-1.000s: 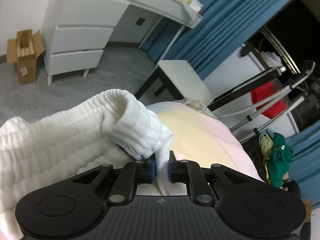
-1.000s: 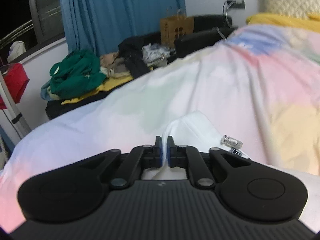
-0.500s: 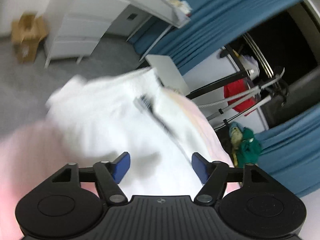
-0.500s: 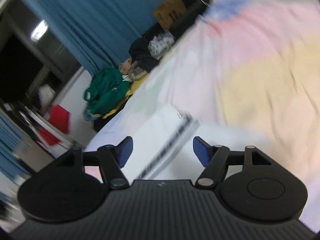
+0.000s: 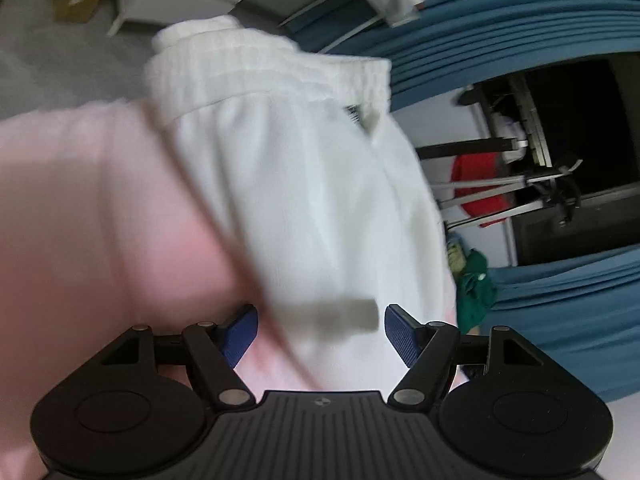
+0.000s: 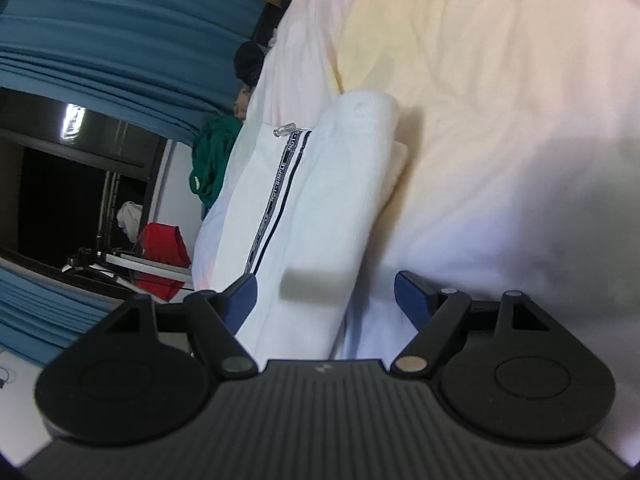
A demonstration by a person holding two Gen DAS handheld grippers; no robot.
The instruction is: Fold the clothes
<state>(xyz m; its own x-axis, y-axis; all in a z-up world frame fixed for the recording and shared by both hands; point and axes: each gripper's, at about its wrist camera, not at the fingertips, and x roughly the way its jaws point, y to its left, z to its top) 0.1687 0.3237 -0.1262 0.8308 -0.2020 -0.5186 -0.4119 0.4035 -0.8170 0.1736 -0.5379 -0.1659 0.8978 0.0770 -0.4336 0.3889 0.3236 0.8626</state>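
Both claws, left claw (image 5: 321,328) and right claw (image 6: 324,292), have just been opening and are standing released over white trousers (image 6: 316,184) at twelve o'clock on the bed (image 6: 500,100); regripping for another fold seems next.

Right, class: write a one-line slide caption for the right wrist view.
Open right gripper above folded white trousers with a striped drawstring, lying on a pastel bedspread.
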